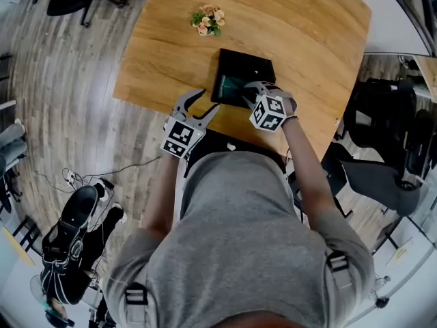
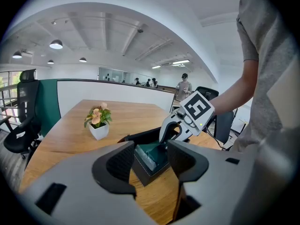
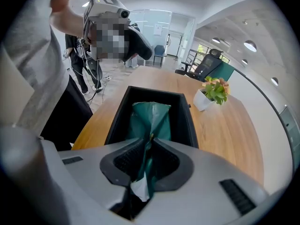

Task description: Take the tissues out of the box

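The right gripper [image 3: 149,143] had its ribbed black pads pressed together on a crumpled fold of the pack [image 3: 151,117], a soft packet of tissues wrapped in glossy dark-green film. The film rose into a creased peak where it was pinched, and a white edge showed just under the pads. The rest of the pack lay inside the box [image 3: 121,121], a rectangular, matt black, open-topped container with straight walls, sitting near the table's near edge.

The left gripper [image 2: 151,147] hung just beside the box, off its near-left corner. Its grey jaws stood apart with nothing pressed between the textured pads, and only the box corner and pack showed beyond them.

The table [image 1: 300,39] was smooth, warm-toned wood with a visible grain and rounded corners. Well apart from the box, toward the far side, stood a small plant [image 1: 207,20] with pale peach flowers and green leaves in a squat white pot. The floor [image 1: 75,80] around the table was grey, plank-patterned.
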